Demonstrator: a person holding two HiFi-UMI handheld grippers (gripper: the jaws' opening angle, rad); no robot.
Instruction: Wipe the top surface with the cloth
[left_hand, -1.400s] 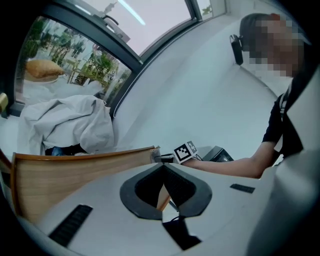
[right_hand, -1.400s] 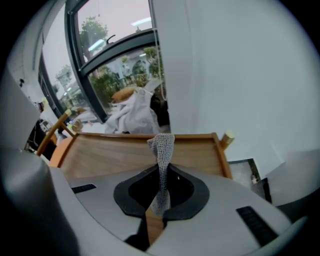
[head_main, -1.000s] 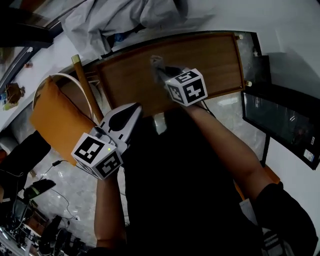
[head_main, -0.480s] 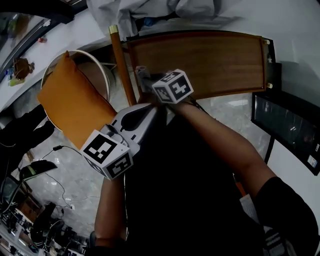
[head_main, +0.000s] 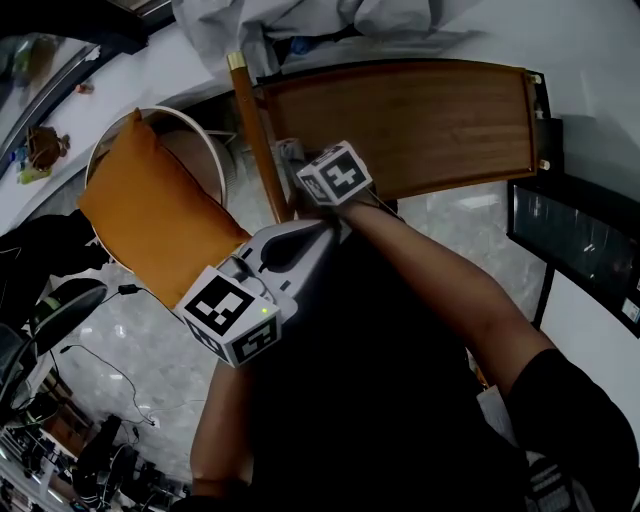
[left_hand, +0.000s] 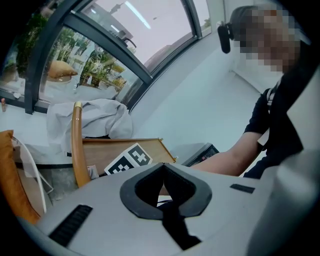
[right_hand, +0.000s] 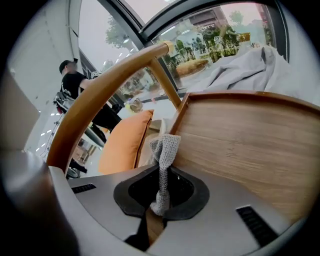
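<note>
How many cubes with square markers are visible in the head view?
2. One cube sits on the left gripper, low and left of centre; the other cube sits on the right gripper, higher, by the wooden top's left end. None seems hidden.

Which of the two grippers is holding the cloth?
The right gripper: its jaws are closed on a strip of grey cloth. The left gripper is shut with nothing between its jaws.

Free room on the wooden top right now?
Middle and right of the top are bare, from the grey fabric side to the near edge. Crowded at the left corner: right gripper, cloth, rail.
</note>
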